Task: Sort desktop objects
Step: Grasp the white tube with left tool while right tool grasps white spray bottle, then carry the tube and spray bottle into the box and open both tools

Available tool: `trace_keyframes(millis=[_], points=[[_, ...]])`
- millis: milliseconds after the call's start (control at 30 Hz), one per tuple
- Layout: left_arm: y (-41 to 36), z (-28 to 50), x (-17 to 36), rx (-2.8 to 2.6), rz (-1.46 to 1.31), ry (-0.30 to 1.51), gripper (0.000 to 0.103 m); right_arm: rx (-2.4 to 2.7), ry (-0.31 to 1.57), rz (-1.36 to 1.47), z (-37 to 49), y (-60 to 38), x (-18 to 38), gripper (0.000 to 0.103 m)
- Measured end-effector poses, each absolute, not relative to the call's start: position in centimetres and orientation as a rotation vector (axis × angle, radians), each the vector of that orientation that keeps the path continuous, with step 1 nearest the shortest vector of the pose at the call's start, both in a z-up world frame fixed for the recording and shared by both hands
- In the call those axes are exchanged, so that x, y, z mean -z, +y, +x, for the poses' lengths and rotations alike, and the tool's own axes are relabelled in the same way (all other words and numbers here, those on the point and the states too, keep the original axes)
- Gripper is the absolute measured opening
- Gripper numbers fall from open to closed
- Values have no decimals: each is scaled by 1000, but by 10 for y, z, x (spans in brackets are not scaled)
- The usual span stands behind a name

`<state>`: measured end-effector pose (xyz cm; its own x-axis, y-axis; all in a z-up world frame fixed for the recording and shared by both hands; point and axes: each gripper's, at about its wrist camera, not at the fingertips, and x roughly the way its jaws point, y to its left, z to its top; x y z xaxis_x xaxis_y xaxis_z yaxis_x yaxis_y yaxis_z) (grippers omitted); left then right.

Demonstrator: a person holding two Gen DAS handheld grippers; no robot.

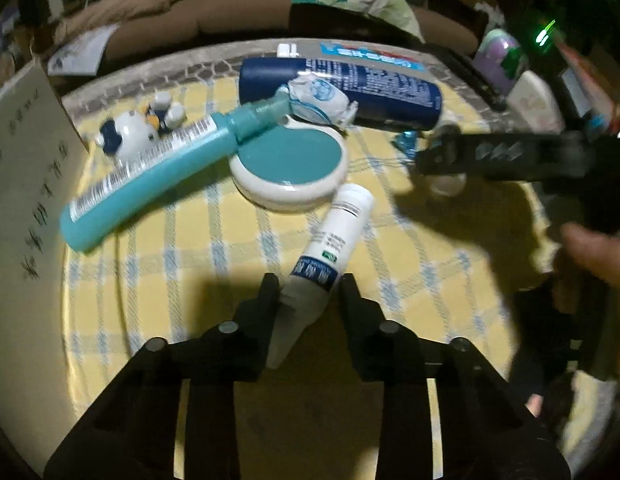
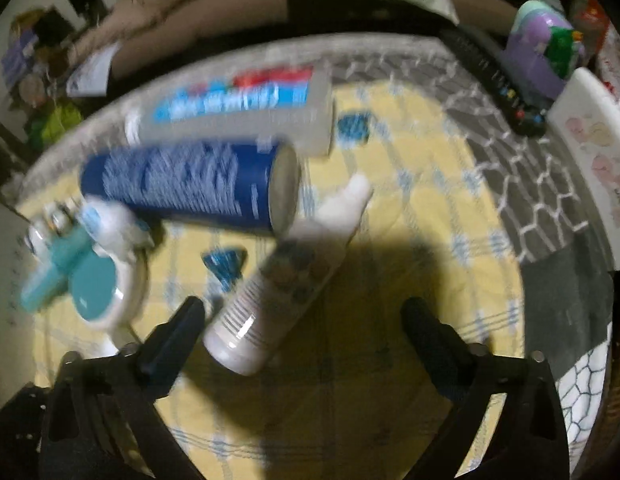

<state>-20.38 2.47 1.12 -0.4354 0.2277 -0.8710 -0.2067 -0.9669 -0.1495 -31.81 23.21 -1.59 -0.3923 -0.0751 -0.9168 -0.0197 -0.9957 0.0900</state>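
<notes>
Step in hand: pick-up, judged to be two items at once.

Left gripper (image 1: 310, 292): fingers narrow, pressed on the flattened tail of the tube (image 1: 333, 240). Tube lying on the yellow checked cloth (image 1: 170, 280) over the bench, cap end toward the compact (image 1: 290, 160).

Right gripper (image 2: 306, 312): fingers wide, holding nothing, astride the base of the spray bottle (image 2: 278, 280). One finger just beside the base, the other well clear. Bottle lying flat, nozzle near the can (image 2: 190, 184).

Next move, left: lift straight up. Expect the tube to droop from a tail-end grip; keep it clear of the compact.

Next move, right: centre over the bottle, then close across its body. Round body likely to roll; close squarely.

Containers: no sorting bin identified. Cream panel (image 1: 18, 160) with writing at the left edge, possibly a box wall; cannot tell. Can, compact and teal bottle (image 1: 150, 184) all closed, contents hidden. Teal bottle neck resting across the compact.
</notes>
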Motion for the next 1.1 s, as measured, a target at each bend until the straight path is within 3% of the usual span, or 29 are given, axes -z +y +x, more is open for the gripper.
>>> trace_keyframes(millis=[33,67,133,167,267,333,433,533,567,600,633,667,700,767,1100], points=[[22,-200,-13,-2447,-1499,-63,24,2599,-95,1680,-316,230,15,92],[19,-195,-14,-2437,-1499,-82,23,2583,-48,1642,-314,228,14,82],[15,-186,-20,-2422,-1487,-104,22,2588,29,1635,-310,226,12,58],[14,-183,-23,-2419,-1486,-109,22,2581,57,1626,-307,226,10,40],[9,-180,-35,-2433,-1481,-144,31,2494,-13,1631,-295,235,6,37],[12,-184,-40,-2455,-1484,-127,68,2446,-38,1625,-284,238,4,35],[25,-196,-33,-2489,-1524,-5,72,2393,-61,1645,-266,243,6,36],[40,-208,-16,-2480,-1580,150,63,2422,-112,1652,-268,247,8,46],[45,-210,-12,-2469,-1589,193,48,2426,-129,1649,-270,247,8,59],[48,-210,-11,-2472,-1573,208,43,2432,-121,1649,-273,244,9,65],[50,-211,-12,-2474,-1561,204,30,2441,-93,1649,-276,239,9,66],[50,-212,-13,-2463,-1556,184,24,2458,-45,1654,-281,234,10,66],[50,-212,-15,-2465,-1554,174,22,2468,10,1655,-285,227,11,59],[44,-210,-16,-2467,-1551,118,22,2483,148,1639,-284,219,10,35],[8,-166,-55,-2427,-1490,-130,21,2442,-197,1537,-234,255,-32,30]])
